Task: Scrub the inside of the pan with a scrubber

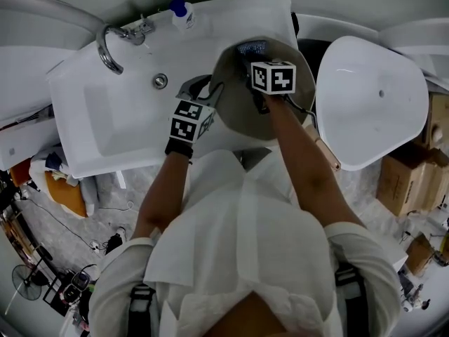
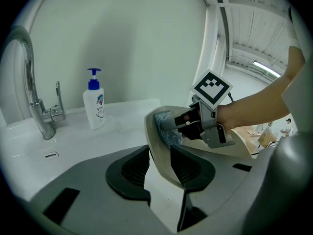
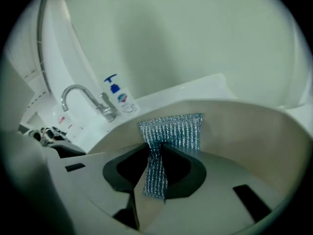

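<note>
Head view: pan (image 1: 237, 109) at the sink's (image 1: 105, 118) right end, left gripper (image 1: 201, 90) on its left rim, right gripper (image 1: 254, 65) inside it; left gripper view: jaws clamped on that rim; right gripper view: jaws pinching the scrubber (image 3: 171, 131), pressed against the pan's inner wall.

Seen from the head view, the person leans in with both bare arms stretched forward. The left forearm (image 1: 163, 188) ends in the left gripper (image 1: 203, 90), angled downward, its jaws clamped across the rim of the pan (image 1: 242, 121). The right forearm (image 1: 303, 161) drives the right gripper (image 1: 251, 65) down into the pan, jaws pinched tight on a folded scrubber (image 3: 171, 131).
</note>
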Tool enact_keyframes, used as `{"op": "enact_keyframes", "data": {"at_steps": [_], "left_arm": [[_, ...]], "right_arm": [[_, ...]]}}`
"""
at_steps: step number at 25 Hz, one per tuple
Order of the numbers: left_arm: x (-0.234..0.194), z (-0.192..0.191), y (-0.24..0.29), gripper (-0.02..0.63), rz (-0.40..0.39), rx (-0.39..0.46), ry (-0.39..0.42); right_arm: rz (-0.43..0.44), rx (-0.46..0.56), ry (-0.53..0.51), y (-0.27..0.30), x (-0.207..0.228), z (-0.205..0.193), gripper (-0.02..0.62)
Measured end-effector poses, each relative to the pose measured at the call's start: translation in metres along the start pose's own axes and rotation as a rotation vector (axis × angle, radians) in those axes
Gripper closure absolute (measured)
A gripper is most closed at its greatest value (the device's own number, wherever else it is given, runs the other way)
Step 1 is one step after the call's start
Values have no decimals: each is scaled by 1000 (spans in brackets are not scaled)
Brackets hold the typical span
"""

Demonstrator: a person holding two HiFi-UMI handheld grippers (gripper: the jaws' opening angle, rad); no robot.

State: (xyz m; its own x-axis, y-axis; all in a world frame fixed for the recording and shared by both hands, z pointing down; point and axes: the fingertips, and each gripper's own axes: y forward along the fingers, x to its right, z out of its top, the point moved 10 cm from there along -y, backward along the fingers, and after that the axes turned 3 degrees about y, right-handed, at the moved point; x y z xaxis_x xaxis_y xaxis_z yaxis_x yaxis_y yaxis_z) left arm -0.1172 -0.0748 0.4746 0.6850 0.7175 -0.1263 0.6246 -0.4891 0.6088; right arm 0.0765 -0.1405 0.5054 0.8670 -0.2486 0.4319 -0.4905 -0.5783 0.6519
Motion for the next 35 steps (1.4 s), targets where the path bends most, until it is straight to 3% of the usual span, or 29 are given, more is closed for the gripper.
{"op": "enact_keyframes", "data": {"at_steps": [2, 4, 9, 15, 23, 26, 30, 35], "left_arm": [[0, 1, 0, 465, 2, 0, -1], [0, 1, 0, 465, 3, -3, -4], [0, 1, 0, 465, 6, -3, -14], [1, 1, 0, 466, 18, 7, -39], [1, 1, 4, 490, 75, 9, -34], [-1, 0, 5, 534, 115, 9, -18], [-1, 1, 6, 540, 129, 4, -19], [-1, -1, 8, 545, 138, 5, -25]], "right_arm": [[-79, 49, 27, -5, 9, 3, 503], [-82, 52, 13, -5, 8, 2, 503], [131, -78, -62, 10, -22, -14, 503], [403, -294, 4, 5, -45, -44, 505], [610, -580, -119, -12, -56, -64, 506], [648, -681, -196, -22, -59, -70, 506], [665, -812, -296, -37, -59, -77, 508], [566, -1064, -496, -56, -49, -84, 512]]}}
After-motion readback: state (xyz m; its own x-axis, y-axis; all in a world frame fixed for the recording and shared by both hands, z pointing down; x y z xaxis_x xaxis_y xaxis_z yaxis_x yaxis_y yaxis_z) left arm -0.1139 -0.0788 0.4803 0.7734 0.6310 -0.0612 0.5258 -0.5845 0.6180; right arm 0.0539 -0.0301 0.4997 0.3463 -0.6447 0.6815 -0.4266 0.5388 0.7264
